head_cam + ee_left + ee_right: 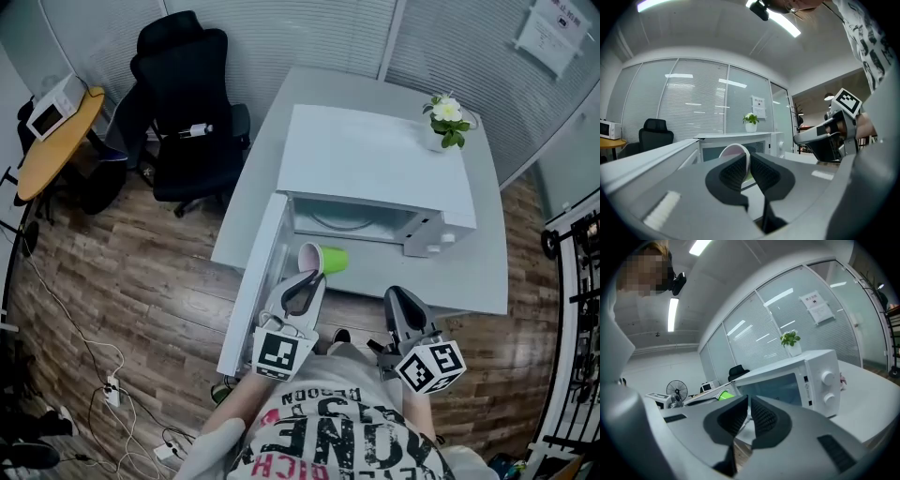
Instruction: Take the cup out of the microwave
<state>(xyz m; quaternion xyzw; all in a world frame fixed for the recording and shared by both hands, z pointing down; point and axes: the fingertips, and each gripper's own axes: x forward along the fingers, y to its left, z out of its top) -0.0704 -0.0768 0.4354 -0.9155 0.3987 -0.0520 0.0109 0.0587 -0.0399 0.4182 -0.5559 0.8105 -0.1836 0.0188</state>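
A green cup (334, 260) with a pale pink inside lies on its side in the air, just in front of the open white microwave (375, 164). My left gripper (309, 275) is shut on its rim. In the left gripper view the cup's rim (732, 151) stands pinched between the black pads of the left gripper (749, 166). My right gripper (396, 295) hangs to the right of the cup, apart from it, shut with nothing in it. In the right gripper view the right gripper (749, 411) points at the microwave (806, 376), and the cup (724, 395) shows at its left.
The microwave door (251, 281) swings out to the left, past the edge of the grey table (487, 277). A potted plant (446, 120) stands at the microwave's back right. A black office chair (187, 103), a round wooden table (56, 136) and floor cables (112, 384) are at the left.
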